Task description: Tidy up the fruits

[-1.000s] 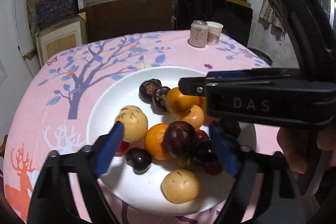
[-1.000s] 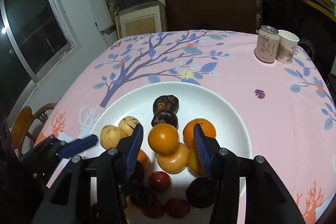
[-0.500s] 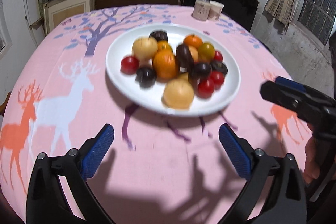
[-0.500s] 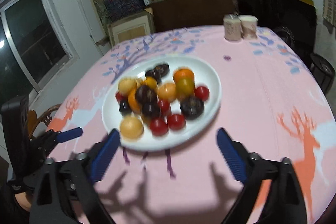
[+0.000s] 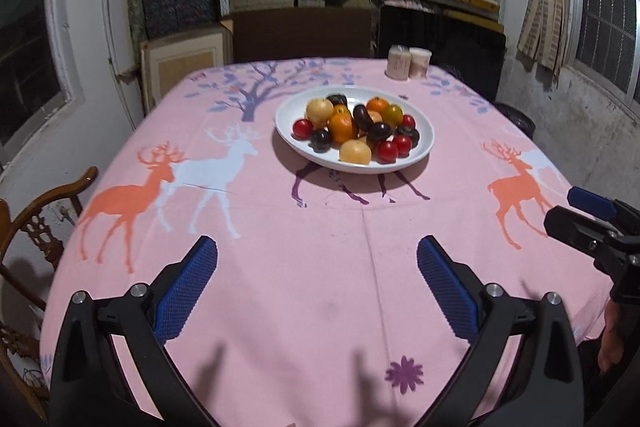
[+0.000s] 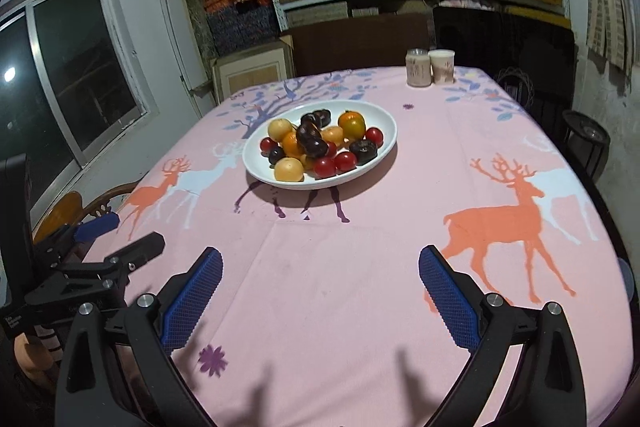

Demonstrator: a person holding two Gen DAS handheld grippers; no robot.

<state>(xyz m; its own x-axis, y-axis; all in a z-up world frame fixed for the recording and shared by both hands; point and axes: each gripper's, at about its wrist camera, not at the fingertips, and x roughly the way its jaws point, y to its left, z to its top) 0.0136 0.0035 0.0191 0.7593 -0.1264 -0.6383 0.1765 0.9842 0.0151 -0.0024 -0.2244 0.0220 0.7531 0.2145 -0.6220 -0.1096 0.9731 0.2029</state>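
Note:
A white plate (image 5: 424, 147) (image 6: 384, 151) stands in the middle of the pink table, piled with oranges (image 5: 341, 127), pale yellow fruit (image 5: 354, 151), dark purple fruit (image 5: 379, 131) and small red fruit (image 5: 388, 151). My left gripper (image 5: 317, 283) hangs open over bare cloth well in front of the plate, nothing between its blue pads. My right gripper (image 6: 320, 289) is likewise open and empty, equally far back. Each gripper shows at the edge of the other's view: the right one (image 5: 592, 223) at the right, the left one (image 6: 96, 259) at the left.
A can (image 6: 418, 69) and a paper cup (image 6: 442, 67) stand at the table's far edge. A wooden chair (image 5: 36, 227) sits at the left side. Shelves stacked with boxes fill the back wall. A dark stool (image 6: 586, 143) stands at the right.
Both grippers pulled back from over the plate to the near part of the table. The right gripper's jaws, narrow among the fruit a second ago, opened wide; the left widened slightly. All fruit stayed on the plate.

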